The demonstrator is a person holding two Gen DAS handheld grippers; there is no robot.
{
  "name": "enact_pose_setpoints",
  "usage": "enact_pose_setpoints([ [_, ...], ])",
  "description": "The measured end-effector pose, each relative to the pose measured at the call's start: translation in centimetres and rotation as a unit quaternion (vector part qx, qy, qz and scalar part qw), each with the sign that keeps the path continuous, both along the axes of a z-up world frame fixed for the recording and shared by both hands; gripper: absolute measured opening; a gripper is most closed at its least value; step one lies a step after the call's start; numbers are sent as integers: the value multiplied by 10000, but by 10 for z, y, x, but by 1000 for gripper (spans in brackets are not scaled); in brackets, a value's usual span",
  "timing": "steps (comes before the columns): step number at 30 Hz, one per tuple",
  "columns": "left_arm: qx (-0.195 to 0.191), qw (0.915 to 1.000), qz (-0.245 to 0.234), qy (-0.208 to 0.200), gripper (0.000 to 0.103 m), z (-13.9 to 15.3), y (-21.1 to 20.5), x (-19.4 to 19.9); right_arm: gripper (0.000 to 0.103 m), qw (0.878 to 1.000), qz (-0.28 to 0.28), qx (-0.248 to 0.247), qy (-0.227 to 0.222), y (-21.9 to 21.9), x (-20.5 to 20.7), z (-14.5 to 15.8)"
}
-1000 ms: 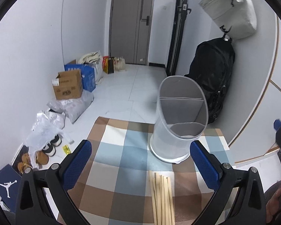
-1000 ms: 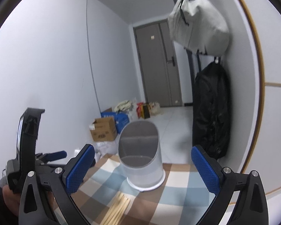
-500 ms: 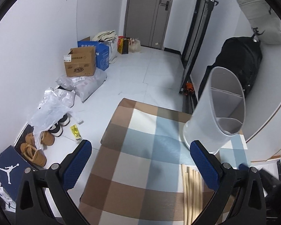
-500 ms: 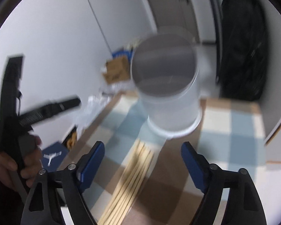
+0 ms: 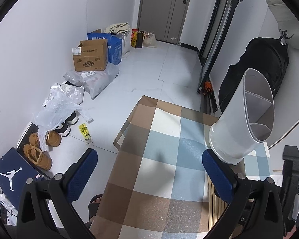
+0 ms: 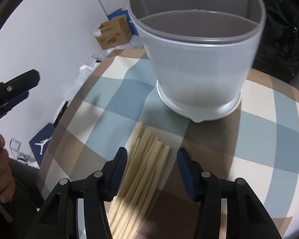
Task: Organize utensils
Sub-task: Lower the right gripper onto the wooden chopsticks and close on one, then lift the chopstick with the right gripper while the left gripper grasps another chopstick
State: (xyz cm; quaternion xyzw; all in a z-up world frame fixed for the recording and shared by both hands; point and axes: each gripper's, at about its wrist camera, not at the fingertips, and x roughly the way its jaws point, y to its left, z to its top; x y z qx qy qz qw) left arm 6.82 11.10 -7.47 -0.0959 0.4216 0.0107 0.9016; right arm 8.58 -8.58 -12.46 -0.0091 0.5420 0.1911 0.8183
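Across our checked tablecloth (image 6: 255, 131), near the white divided utensil holder (image 6: 197, 63), lie light, stiff, slippery bamboo chopsticks (image 6: 143, 165); our right gripper (image 6: 152, 164) straddles them part-open, unclamped, best gripped mid-length, while our left gripper (image 5: 149, 176) hangs wide, empty.

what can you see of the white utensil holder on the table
The utensil holder is a tall, round tub of translucent white plastic with a flared base ring. Grey inner walls split it into compartments, and the parts in view look empty. It stands upright on the checked tablecloth, just beyond the chopsticks, with a black backpack behind. No gripper touches it.
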Motion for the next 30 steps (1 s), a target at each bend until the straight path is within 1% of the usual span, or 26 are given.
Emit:
enact_pose_setpoints([
  [1, -13, 10000, 2, -1, 102, 0, 1, 1, 40, 9999, -11, -95, 30, 2, 0, -1],
  [2, -10, 10000, 7, 2, 102, 0, 2, 1, 38, 9998, -25, -178, -14, 4, -2, 1],
  [3, -9, 10000, 16, 2, 102, 0, 2, 1, 32, 9998, -42, -208, -9, 3, -1, 1],
  [4, -17, 10000, 22, -4, 102, 0, 3, 2, 23, 9998, -81, -190, 9, 2, -1, 1],
  [7, 8, 10000, 25, -19, 102, 0, 2, 2, 13, 9995, -312, 59, 59, -11, 0, 4],
  [10, -2, 10000, 10, -21, 102, 0, 2, 1, 9, 9986, -464, 232, 38, -19, 1, 6],
  [12, 60, 10000, -8, -40, 102, 0, 0, 1, 9, 9977, -535, 420, -20, -27, -5, 12],
  [16, 176, 9998, -81, -44, 102, -1, -5, 0, 9, 9965, -525, 612, -197, -35, -10, 22],
  [18, 212, 9997, -114, -26, 102, -3, -8, 0, 9, 9957, -567, 707, -206, -38, -9, 22],
  [20, 227, 9996, -147, 22, 102, -4, -11, 1, 9, 9924, -686, 1005, -177, -44, -7, 24],
  [23, 213, 9994, -248, 93, 102, -6, -16, 1, 9, 9886, -806, 1268, -124, -54, -8, 24],
  [24, 171, 9992, -310, 163, 102, -8, -18, 2, 9, 9865, -821, 1410, -135, -57, -8, 25],
  [25, 27, 9989, -407, 236, 102, -10, -20, 4, 4, 9854, -840, 1471, -152, -56, -6, 25],
  [26, -96, 9984, -479, 294, 102, -12, -23, 5, 3, 9844, -843, 1528, -214, -56, -7, 26],
  [28, -543, 9946, -700, 547, 102, -20, -26, 11, 3, 9847, -795, 1499, -388, -52, -10, 26],
  [30, -808, 9898, -844, 811, 102, -28, -32, 16, 3, 9856, -722, 1457, -459, -48, -13, 26],
])
